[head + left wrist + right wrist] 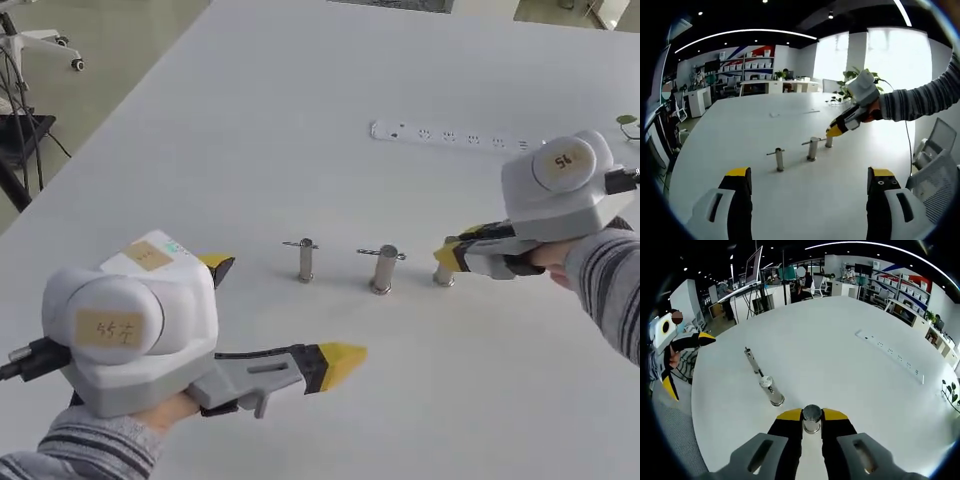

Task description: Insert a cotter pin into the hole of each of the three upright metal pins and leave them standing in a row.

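We take the middle pin [383, 270] as our mark: it stands upright on the white table [300, 120], with a cotter pin [381, 254] lying crosswise through its top. Just beside it, toward the left gripper's side, the first pin [306, 262] stands upright too, and the other cotter pin [299, 243] crosses its head in the same way. On the opposite side of the middle pin and just as near stands the third pin [812, 412], so that the three make a straight row. The right gripper [812, 416] is clenched on this third pin: in the right gripper view its two yellow-tipped jaws press against the pin from both sides, just below the round top. In the head view those tips hide the pin's upper part, so we cannot tell whether a cotter pin passes through it. The left gripper [282, 312] hangs over the table well apart from the middle pin, on the person's side of it. Its jaws are spread wide and grasp nothing. In the left gripper view the whole row shows ahead, between the two tips. A white power strip [450, 137] lies flat well beyond the middle pin.
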A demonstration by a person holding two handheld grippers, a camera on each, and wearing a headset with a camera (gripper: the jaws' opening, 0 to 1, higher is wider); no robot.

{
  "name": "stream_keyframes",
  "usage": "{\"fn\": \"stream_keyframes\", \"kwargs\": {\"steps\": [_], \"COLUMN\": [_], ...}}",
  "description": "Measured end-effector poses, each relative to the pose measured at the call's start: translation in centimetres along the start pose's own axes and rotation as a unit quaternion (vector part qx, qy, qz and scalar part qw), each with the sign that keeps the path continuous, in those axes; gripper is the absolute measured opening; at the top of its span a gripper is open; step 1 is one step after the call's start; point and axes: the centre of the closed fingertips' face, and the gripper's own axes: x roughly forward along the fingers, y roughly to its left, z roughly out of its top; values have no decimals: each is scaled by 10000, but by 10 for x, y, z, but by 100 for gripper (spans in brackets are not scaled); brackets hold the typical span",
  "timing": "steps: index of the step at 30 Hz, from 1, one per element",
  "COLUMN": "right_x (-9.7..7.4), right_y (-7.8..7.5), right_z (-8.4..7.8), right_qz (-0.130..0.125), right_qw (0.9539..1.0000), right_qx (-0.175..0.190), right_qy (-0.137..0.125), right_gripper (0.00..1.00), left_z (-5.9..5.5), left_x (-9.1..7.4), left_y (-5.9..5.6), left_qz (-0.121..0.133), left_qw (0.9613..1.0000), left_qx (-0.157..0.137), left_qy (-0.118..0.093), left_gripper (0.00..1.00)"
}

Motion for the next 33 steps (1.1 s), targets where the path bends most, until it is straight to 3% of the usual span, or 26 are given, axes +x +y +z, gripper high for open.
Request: {"fn": "stream_keyframes", "kwargs": {"steps": [9,16,33], "right_x": [-9,-14,-11], "right_y": [11,29,66], "right_z": [-12,-14,-16], "right_qz": [126,313,593], "right_qw": [9999,9995,9973], "right_qx": [-80,-43,-426], "right_qy": [16,-54,-48], "right_gripper": [8,8,8], "left_z": [0,0,0], "left_x": [-2,-5,-11], "left_y": [-6,-9,-11], "left_qz": [-19,-23,30], "left_qw": [10000,10000,10000], "left_qx": [42,30,25], "left_qy": [20,2,-22], "left_gripper": [95,94,94]}}
